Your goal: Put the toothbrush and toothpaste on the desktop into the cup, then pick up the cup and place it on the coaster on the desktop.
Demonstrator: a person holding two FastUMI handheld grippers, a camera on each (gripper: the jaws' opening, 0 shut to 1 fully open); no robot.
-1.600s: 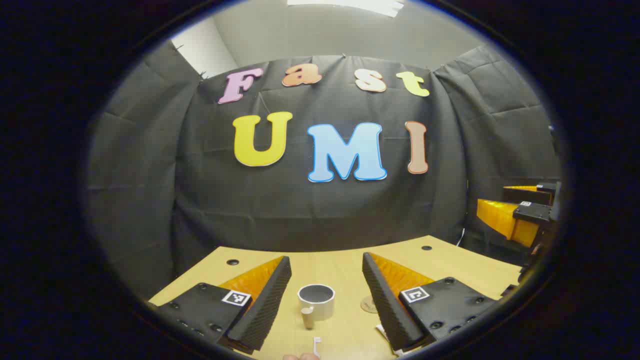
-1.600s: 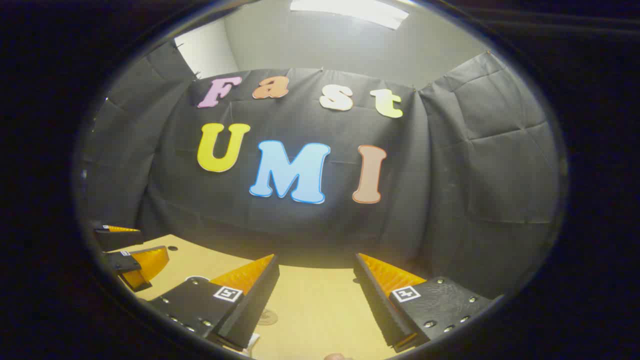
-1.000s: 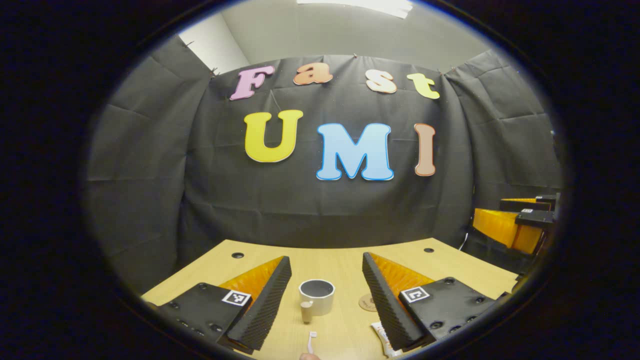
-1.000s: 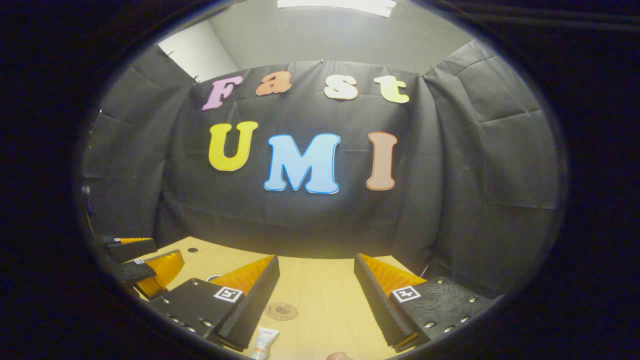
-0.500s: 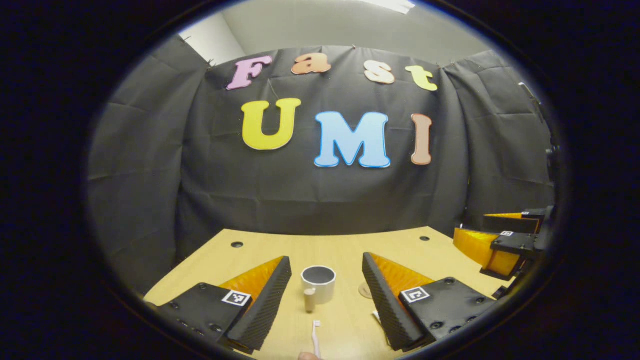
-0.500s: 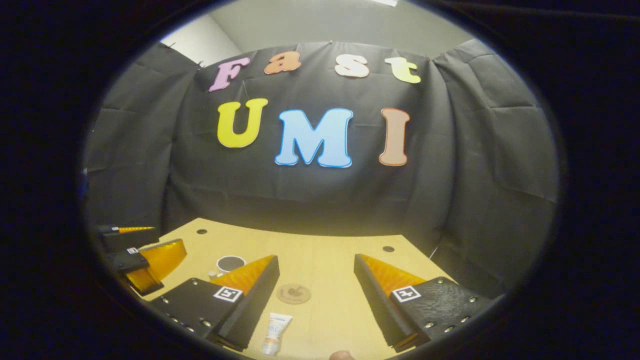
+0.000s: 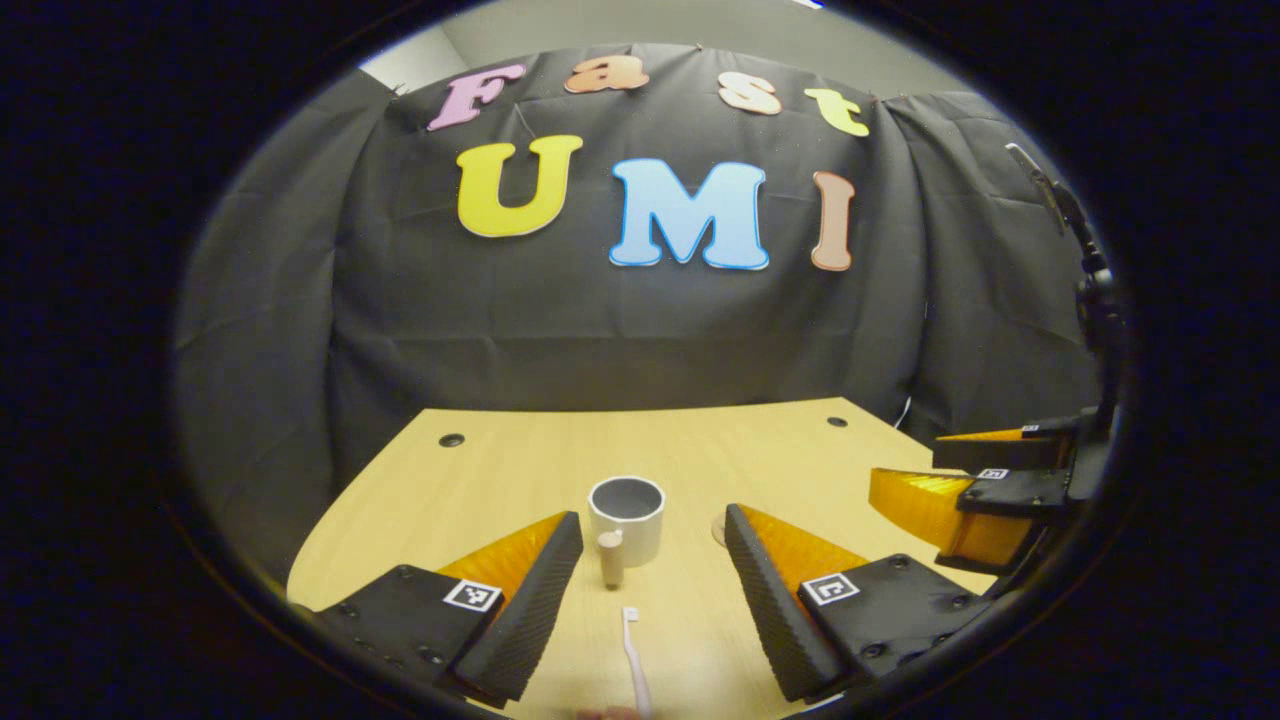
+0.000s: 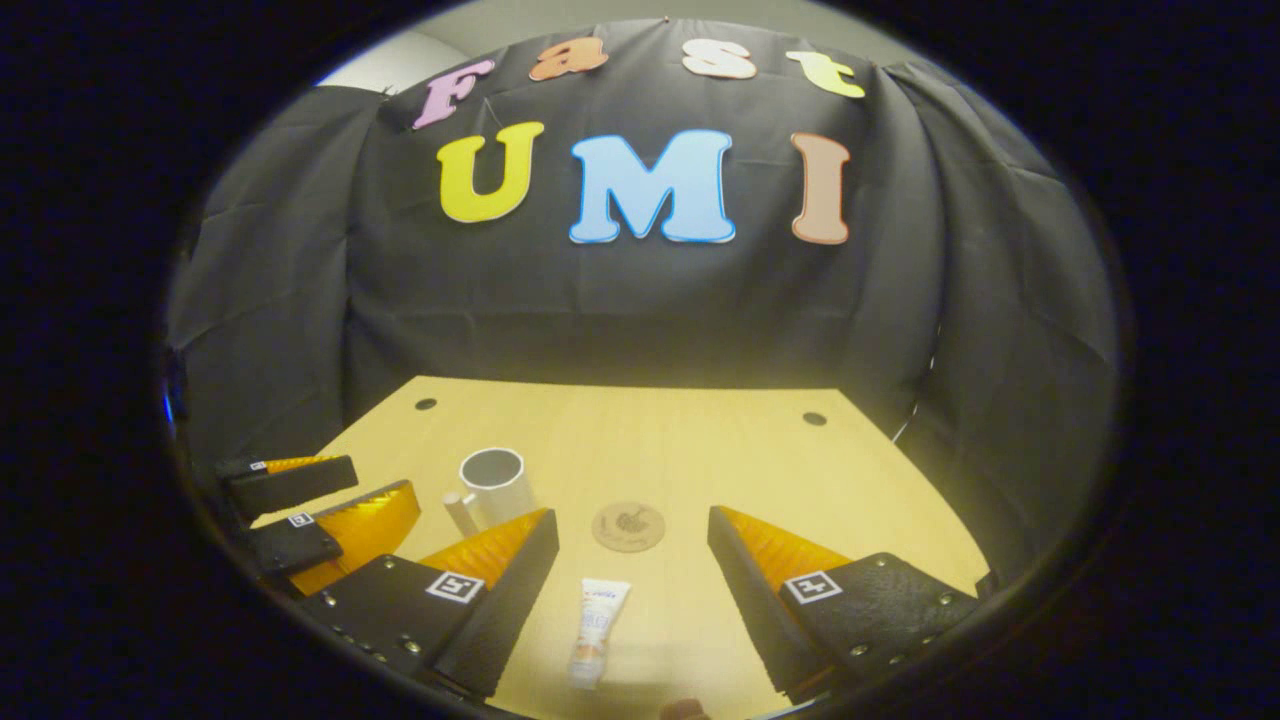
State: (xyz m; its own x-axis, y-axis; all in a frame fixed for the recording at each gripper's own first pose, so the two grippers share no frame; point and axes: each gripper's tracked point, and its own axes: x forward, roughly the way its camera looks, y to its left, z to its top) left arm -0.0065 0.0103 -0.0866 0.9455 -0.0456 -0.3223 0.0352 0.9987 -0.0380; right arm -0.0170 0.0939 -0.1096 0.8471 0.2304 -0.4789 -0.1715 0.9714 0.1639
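A white cup [image 7: 627,510] with a wooden handle [image 7: 611,558] stands upright on the wooden desktop [image 7: 480,480], just beyond my left gripper [image 7: 652,520], which is open. A white toothbrush [image 7: 632,660] lies flat between its fingers, nearer than the cup. In the right gripper view, my right gripper [image 8: 632,515] is open above a white toothpaste tube [image 8: 597,620] lying on the desktop, with the round brown coaster [image 8: 628,525] just beyond it. The cup [image 8: 493,480] stands left of the coaster, next to the left gripper [image 8: 385,480]. The right gripper [image 7: 905,472] hovers at the right.
Black cloth walls close in the desktop [image 8: 750,450] at the back and both sides. Small dark holes [image 8: 814,418] sit near the far corners. A stand [image 7: 1075,230] rises at the far right. Bare wood stretches behind the cup and coaster.
Both views have tipped downward, showing more of the desktop. The toothbrush, toothpaste, cup and coaster have come further into view. Both grippers stay open.
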